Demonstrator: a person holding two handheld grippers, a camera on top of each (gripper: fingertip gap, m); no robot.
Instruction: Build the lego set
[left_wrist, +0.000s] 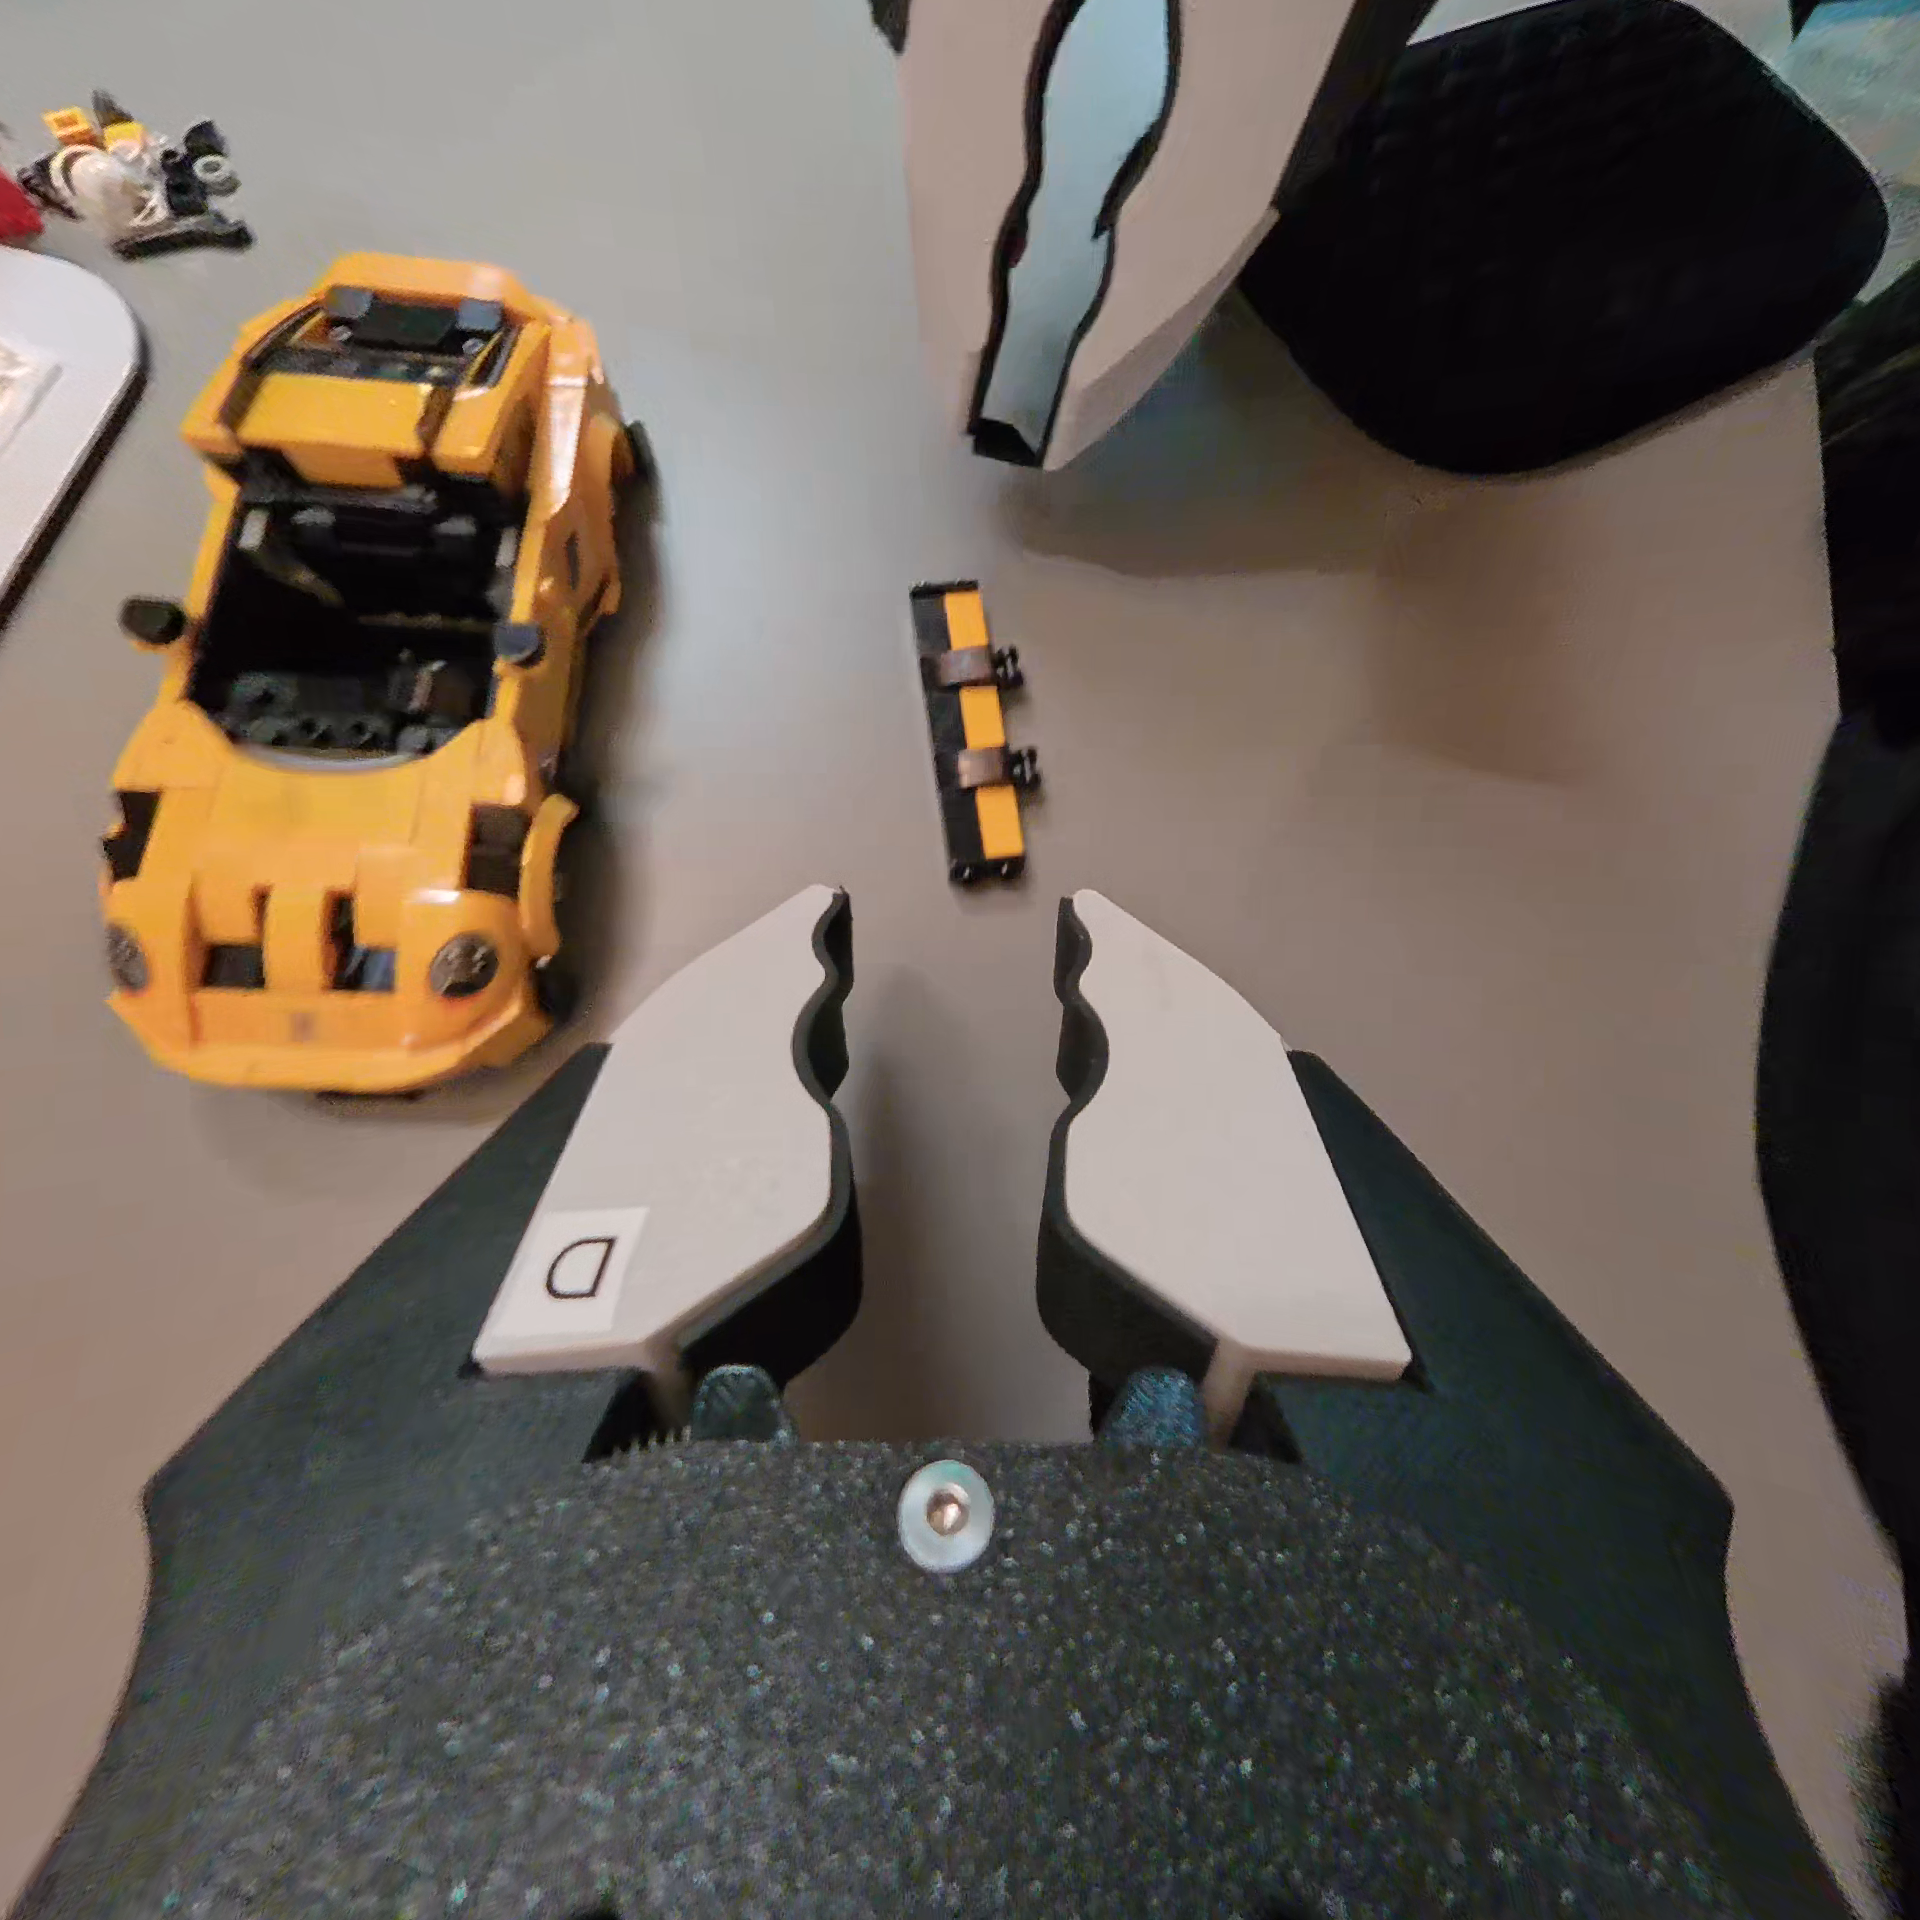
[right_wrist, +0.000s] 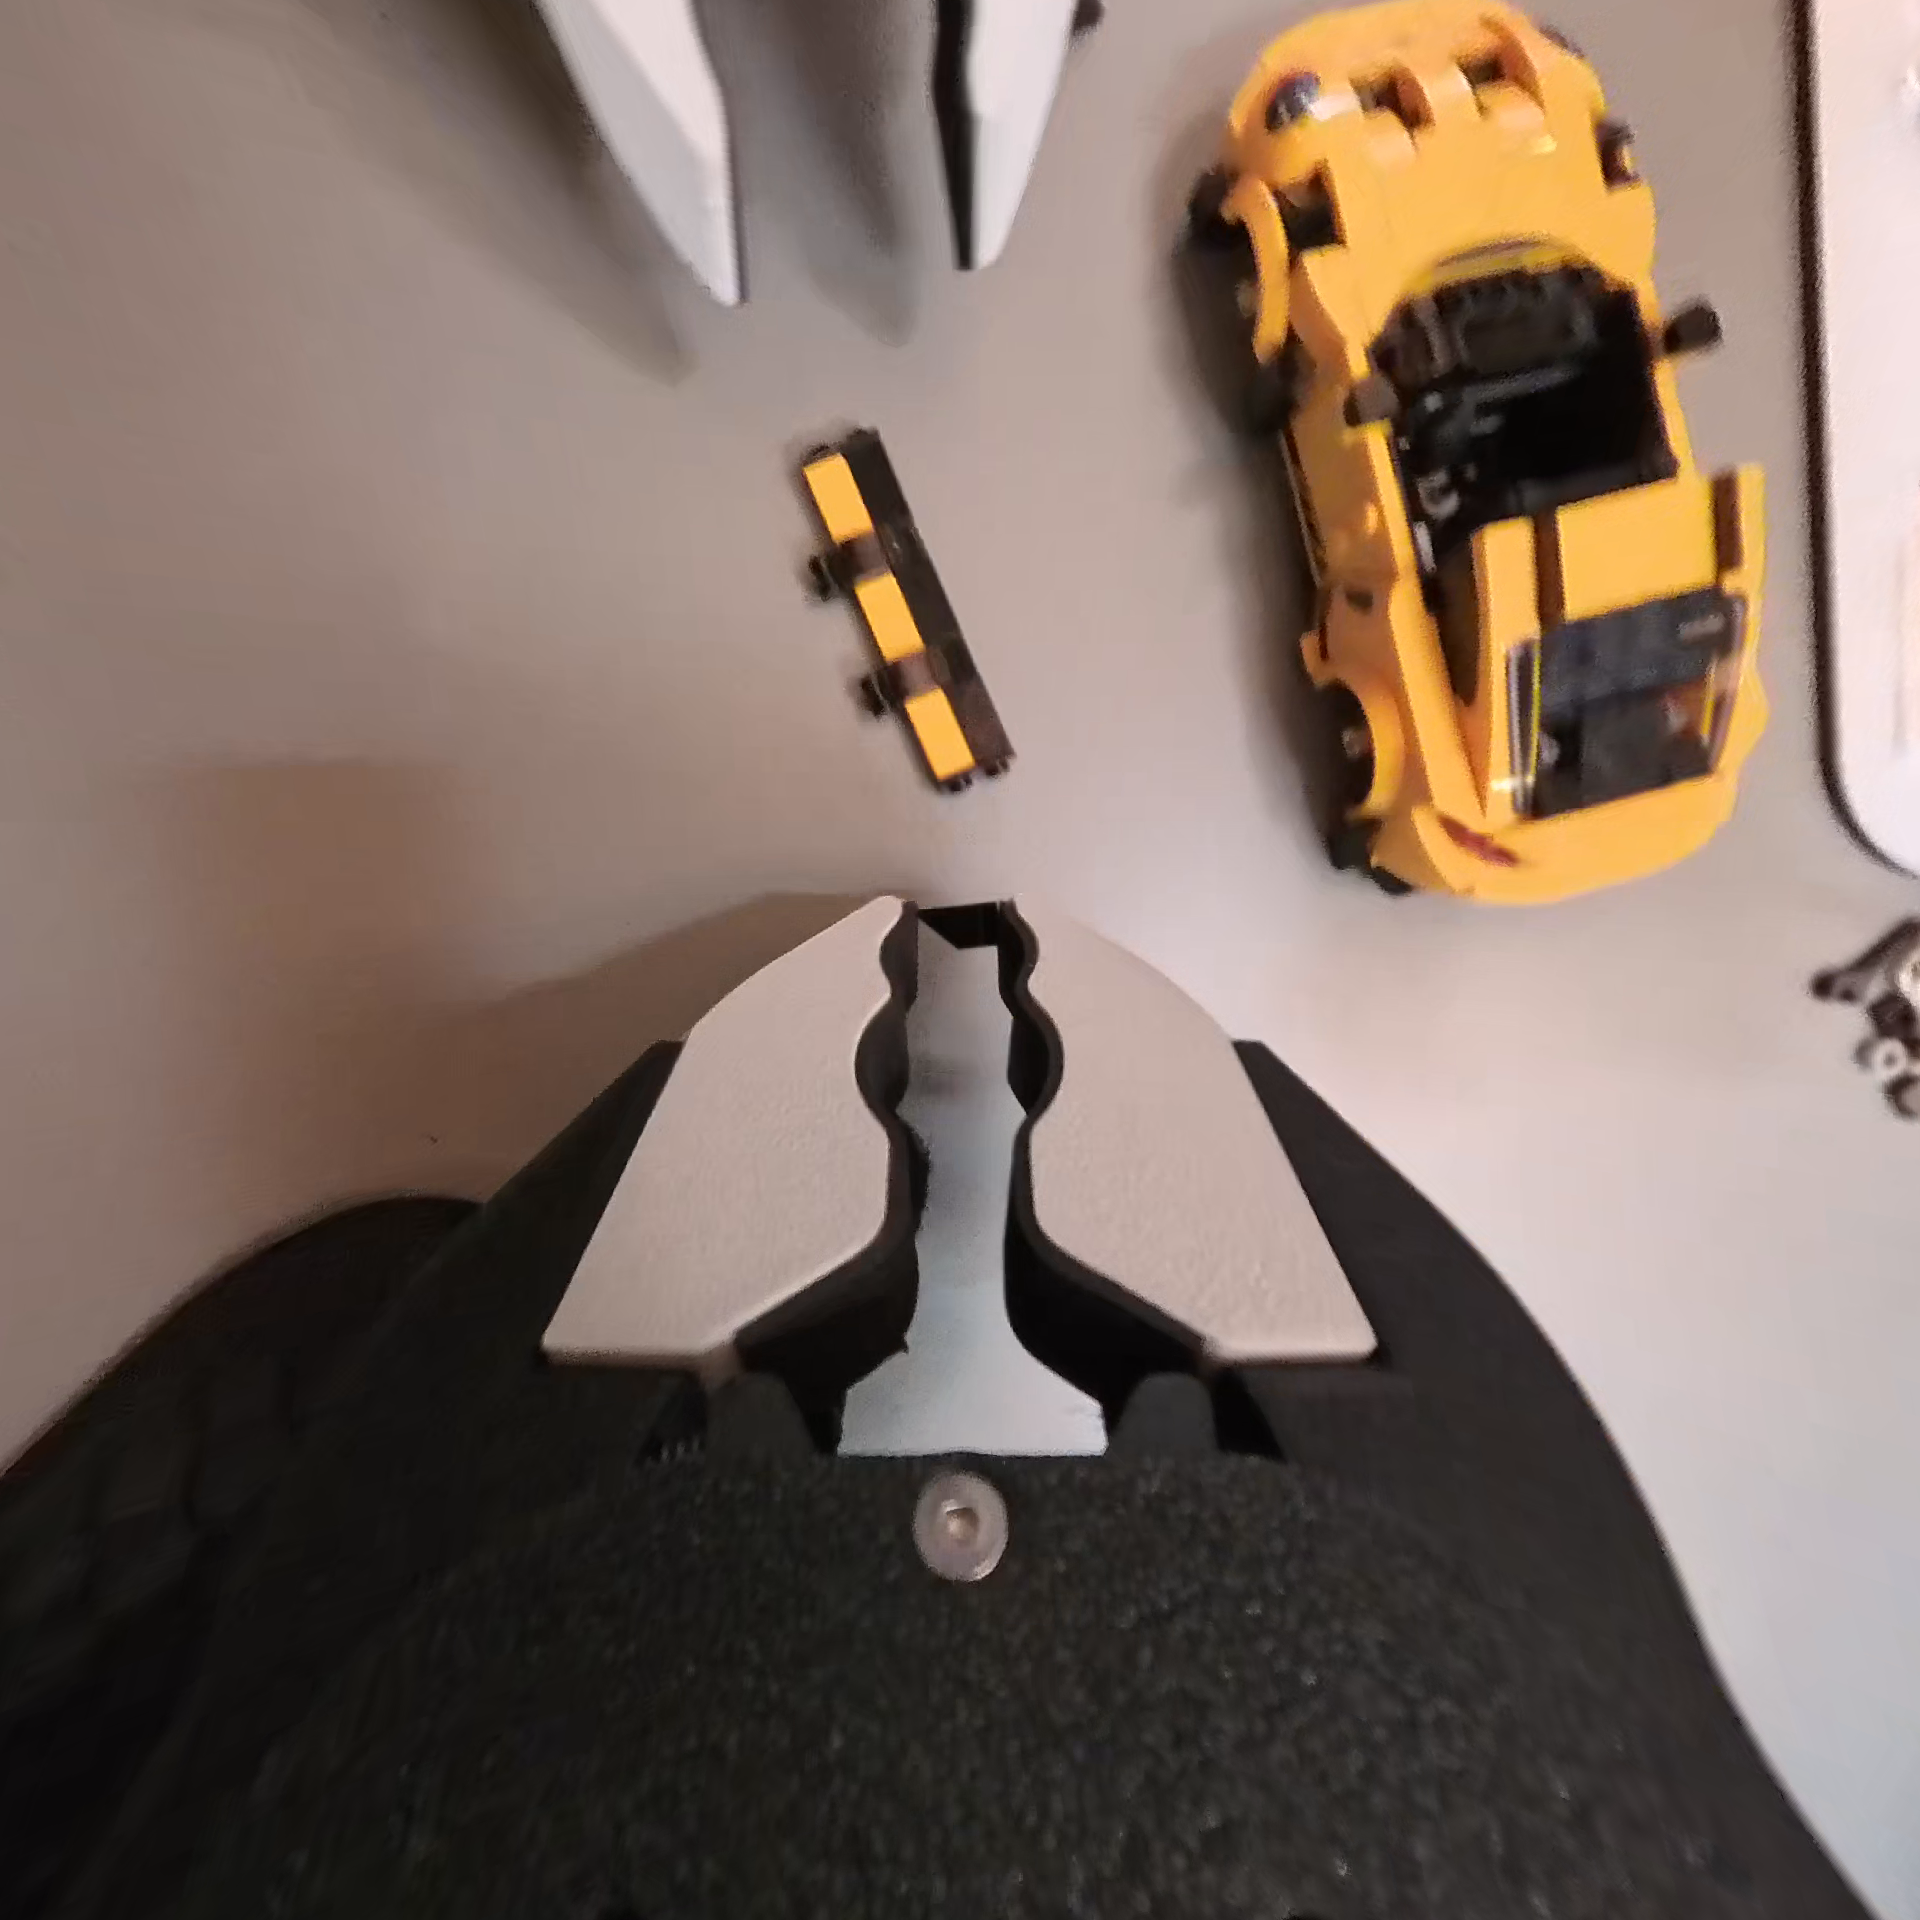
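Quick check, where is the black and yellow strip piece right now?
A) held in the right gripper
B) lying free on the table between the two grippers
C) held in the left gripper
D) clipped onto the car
B: the strip piece lies flat on the table, ahead of the open left gripper and apart from the right gripper and the yellow car.

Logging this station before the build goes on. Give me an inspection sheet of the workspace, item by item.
Surface: grey table, matte and in good order.
Job's things: yellow lego car on its wheels, cockpit open with no roof; black and yellow strip piece lying flat, apart from the car.
Clutter: pile of loose small parts at the far edge; white tray corner beside the car.
Grippers: left tool open, empty, aimed at the strip; right tool nearly closed, a narrow gap left, holding nothing.
Cables: nothing seen.
Surroundings: dark shapes at the table's edge, cannot tell what.
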